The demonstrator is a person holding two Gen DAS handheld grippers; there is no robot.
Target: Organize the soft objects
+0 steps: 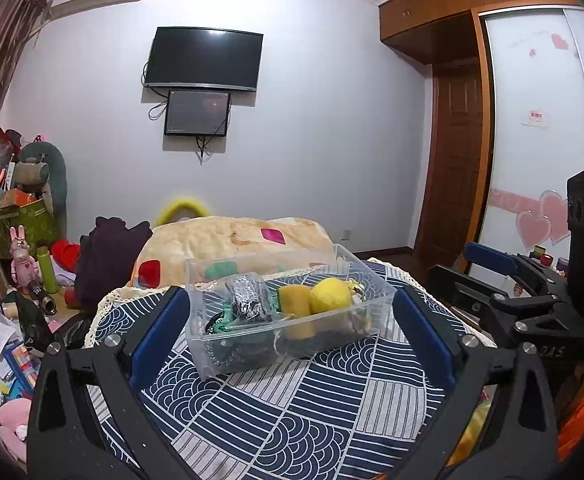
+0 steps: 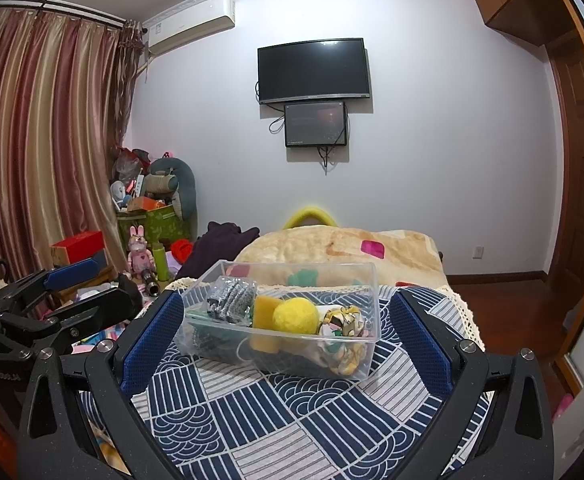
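A clear plastic box (image 1: 292, 344) (image 2: 366, 280) stands on a blue-and-white patterned cloth (image 1: 292, 420) (image 2: 283, 420). In it lie a yellow ball (image 1: 330, 295) (image 2: 296, 315), a yellow sponge block (image 1: 294, 300) (image 2: 265, 312), a grey-black knitted piece (image 1: 245, 300) (image 2: 229, 300), green cord (image 1: 221, 322) and a patterned fabric bundle (image 2: 344, 320). My left gripper (image 1: 292, 336) is open and empty, fingers either side of the box. My right gripper (image 2: 287, 340) is open and empty, also framing the box. Each gripper shows at the edge of the other's view.
A beige blanket (image 1: 235, 236) (image 2: 332, 244) with coloured patches lies behind the box. Dark clothing (image 1: 107, 256), a toy rabbit (image 1: 21, 258) and cluttered boxes are at the left. A wardrobe (image 1: 540, 120) and wooden door (image 1: 452, 160) are at the right.
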